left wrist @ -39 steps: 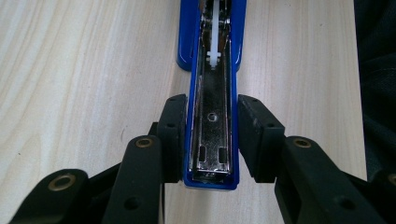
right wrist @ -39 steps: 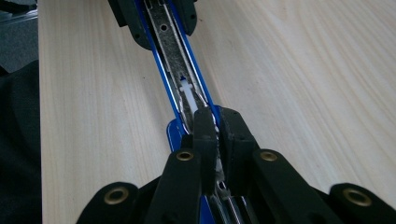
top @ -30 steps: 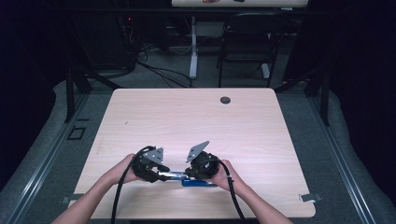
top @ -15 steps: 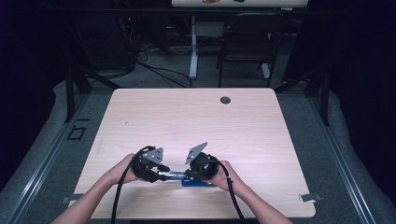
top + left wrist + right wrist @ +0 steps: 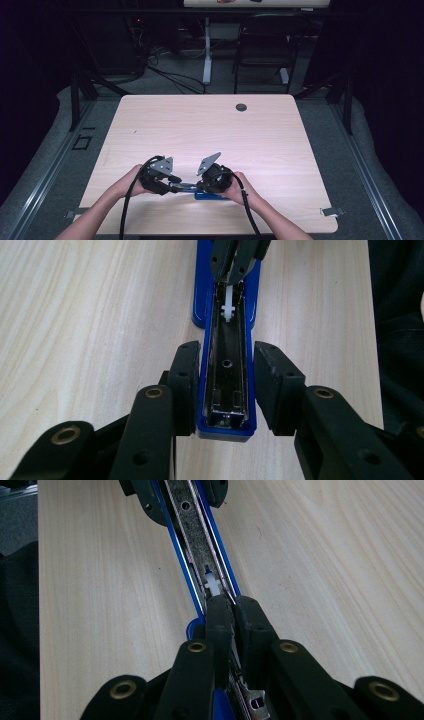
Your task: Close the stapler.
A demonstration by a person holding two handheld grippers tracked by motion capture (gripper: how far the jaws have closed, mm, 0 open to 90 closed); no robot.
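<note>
While the blue stapler [image 5: 226, 365] lies opened near the bench [image 5: 210, 130] front edge, the left gripper [image 5: 226, 387] clasps its front end and the right gripper [image 5: 232, 617] pinches narrowly on its metal rail.

Even overhead light falls on the pale surface [image 5: 210, 130], while the room around it sinks into near-black — the high view is soft and slightly grainy. In both claw views the wood grain beyond the claw is crisp, the metal ahead of it glints faintly, and shadows beneath it are short and soft.
</note>
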